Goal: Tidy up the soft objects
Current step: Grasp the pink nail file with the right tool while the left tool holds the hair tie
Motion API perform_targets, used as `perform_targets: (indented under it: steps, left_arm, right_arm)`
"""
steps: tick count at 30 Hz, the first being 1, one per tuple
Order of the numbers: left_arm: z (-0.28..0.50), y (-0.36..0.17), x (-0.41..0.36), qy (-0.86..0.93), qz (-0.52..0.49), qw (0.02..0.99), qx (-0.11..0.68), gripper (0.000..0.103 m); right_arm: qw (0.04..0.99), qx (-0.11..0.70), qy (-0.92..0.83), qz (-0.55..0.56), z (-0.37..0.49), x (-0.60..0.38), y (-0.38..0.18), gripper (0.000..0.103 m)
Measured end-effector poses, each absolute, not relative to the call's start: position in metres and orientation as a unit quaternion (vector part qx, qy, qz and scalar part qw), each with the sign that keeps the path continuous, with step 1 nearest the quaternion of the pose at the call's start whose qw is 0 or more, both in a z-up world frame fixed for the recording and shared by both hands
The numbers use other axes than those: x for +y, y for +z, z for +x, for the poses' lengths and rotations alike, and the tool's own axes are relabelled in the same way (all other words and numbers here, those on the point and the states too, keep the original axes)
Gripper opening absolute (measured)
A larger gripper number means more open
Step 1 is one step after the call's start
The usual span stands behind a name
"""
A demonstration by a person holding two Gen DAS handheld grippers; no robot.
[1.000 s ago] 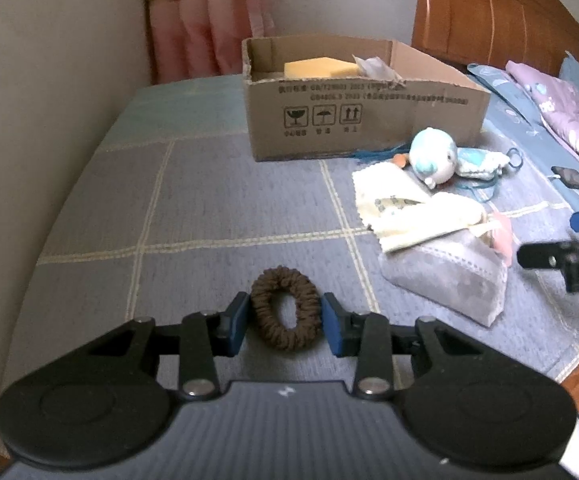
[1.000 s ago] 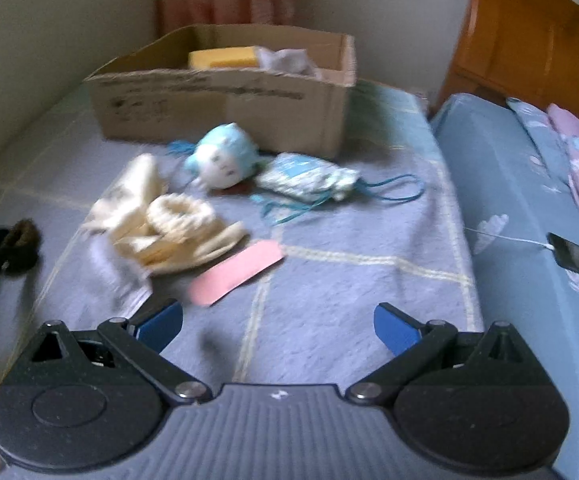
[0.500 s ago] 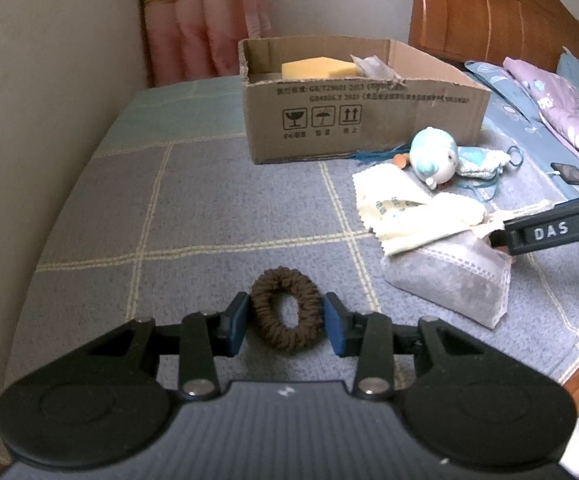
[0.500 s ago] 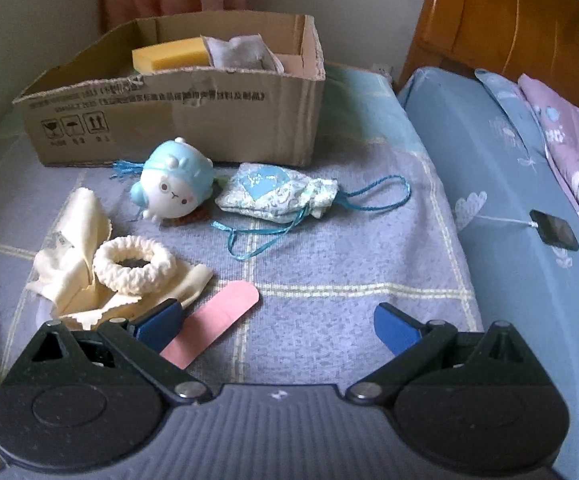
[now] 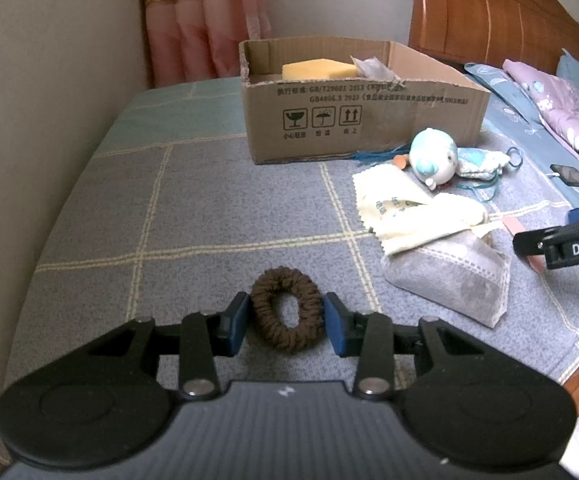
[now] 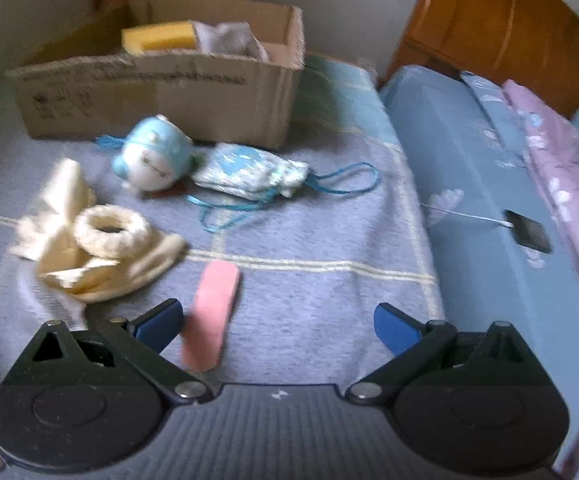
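Note:
My left gripper (image 5: 285, 320) is shut on a brown scrunchie (image 5: 285, 280), its blue pads pressing both sides, low over the grey checked bedspread (image 5: 209, 208). My right gripper (image 6: 275, 312) is open with its jaws closing. A pink strip (image 6: 211, 312) lies on the bedspread between them, close to the left finger, untouched. One of its fingers (image 5: 561, 246) shows at the right edge of the left wrist view. The open cardboard box (image 5: 361, 120) at the back holds a yellow sponge (image 5: 317, 70) and a grey bag.
In front of the box lie a blue-and-white plush toy (image 6: 153, 158), a patterned drawstring pouch (image 6: 249, 174), a cream scrunchie (image 6: 111, 230) on a cream cloth (image 5: 401, 208), and a grey sachet (image 5: 453, 280). A phone (image 6: 527, 232) rests on blue bedding to the right. A wall runs along the left.
The right wrist view has shifted, so the pink strip now lies between the right gripper's fingers instead of beside the left one. The left gripper and brown scrunchie have stayed put.

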State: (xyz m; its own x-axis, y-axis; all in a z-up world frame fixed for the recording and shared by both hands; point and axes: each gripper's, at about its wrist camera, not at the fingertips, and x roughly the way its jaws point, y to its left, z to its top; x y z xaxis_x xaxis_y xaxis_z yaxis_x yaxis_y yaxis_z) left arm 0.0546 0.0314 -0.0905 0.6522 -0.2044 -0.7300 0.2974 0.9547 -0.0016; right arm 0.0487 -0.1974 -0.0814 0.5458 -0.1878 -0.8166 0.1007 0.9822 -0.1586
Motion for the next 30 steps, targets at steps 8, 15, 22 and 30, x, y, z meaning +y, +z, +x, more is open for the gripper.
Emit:
perform_targets:
  steps: [8,15,22,30]
  left_arm:
    - [0.054,-0.091,0.032,-0.138,0.060,0.907,0.392,0.042]
    - [0.055,-0.091,0.034,-0.141,0.062,0.906,0.394,0.043]
    - [0.055,-0.091,0.033,-0.141,0.063,0.906,0.394,0.044]
    - [0.058,-0.092,0.039,-0.134,0.060,0.904,0.401,0.056]
  right_arm:
    - [0.890,0.452,-0.049,-0.026,0.040,-0.181,-0.083,0.065]
    - [0.895,0.444,-0.044,-0.008,0.040,-0.178,-0.086,0.040]
    - [0.897,0.440,-0.046,0.002,0.040,-0.183,-0.087,0.023]
    - [0.896,0.443,-0.042,-0.007,0.040,-0.181,-0.086,0.022]
